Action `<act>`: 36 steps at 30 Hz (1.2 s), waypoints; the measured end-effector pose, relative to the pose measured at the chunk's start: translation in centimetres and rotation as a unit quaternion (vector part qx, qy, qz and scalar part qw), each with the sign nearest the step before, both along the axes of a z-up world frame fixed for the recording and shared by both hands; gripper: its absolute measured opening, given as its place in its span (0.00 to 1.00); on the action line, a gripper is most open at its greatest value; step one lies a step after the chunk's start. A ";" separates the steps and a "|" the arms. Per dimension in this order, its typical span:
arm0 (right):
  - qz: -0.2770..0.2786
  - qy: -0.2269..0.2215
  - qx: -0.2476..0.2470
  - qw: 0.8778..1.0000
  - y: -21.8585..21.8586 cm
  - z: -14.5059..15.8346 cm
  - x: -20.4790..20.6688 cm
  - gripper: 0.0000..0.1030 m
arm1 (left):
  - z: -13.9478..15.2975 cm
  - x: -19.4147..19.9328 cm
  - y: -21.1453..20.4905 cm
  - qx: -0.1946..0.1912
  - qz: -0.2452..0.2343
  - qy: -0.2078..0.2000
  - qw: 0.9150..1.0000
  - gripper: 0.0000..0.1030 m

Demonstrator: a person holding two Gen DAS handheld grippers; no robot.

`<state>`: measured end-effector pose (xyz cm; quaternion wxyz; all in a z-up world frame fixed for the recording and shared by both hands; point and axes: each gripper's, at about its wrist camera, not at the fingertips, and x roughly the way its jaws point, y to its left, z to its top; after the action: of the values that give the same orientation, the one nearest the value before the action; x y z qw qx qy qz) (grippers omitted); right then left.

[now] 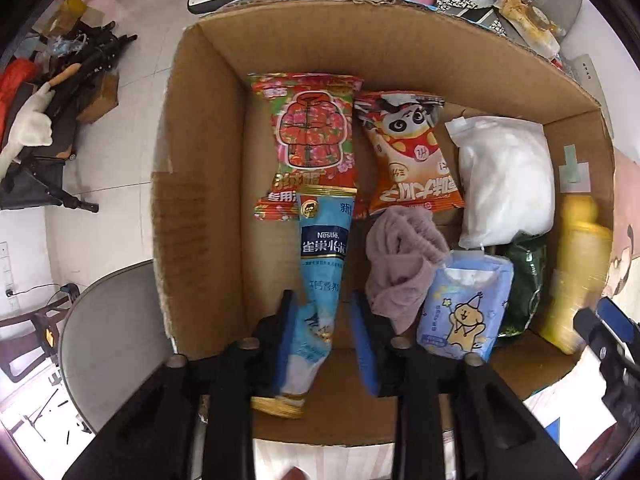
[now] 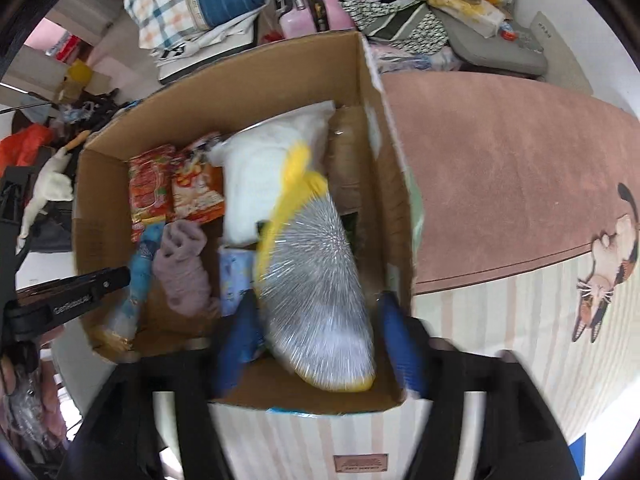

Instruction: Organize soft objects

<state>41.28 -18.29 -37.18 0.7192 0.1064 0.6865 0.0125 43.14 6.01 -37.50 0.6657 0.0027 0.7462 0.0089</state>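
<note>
An open cardboard box (image 1: 200, 200) holds soft packets: a red floral bag (image 1: 312, 140), an orange panda snack bag (image 1: 408, 152), a white pouch (image 1: 504, 176), a mauve cloth (image 1: 400, 264), a blue tissue pack (image 1: 468, 304) and a dark green bag (image 1: 524, 280). My left gripper (image 1: 324, 340) is open around a blue Nestle sachet (image 1: 324, 256) lying in the box. My right gripper (image 2: 316, 320) is open, its fingers either side of a blurred yellow and silver bag (image 2: 316, 280) at the box's right wall. That bag also shows in the left wrist view (image 1: 576, 272).
The box (image 2: 380, 128) stands on a striped cloth next to a brown mat (image 2: 500, 168) with a cat picture (image 2: 604, 264). Pillows, clothes and a pink case (image 2: 304, 12) lie behind. A tripod and clutter (image 1: 68, 120) lie on the floor at the left.
</note>
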 end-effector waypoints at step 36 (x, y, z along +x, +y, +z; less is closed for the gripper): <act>0.055 -0.033 -0.098 0.993 3.0 2.5 -2.2 1.00 | 4.5 -6.7 -0.6 -0.021 0.012 -0.087 0.996 0.98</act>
<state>39.12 -15.27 -34.71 0.7468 -0.0025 0.6649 -0.0119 36.44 5.40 -32.99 0.7278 -0.0208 0.6855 0.0011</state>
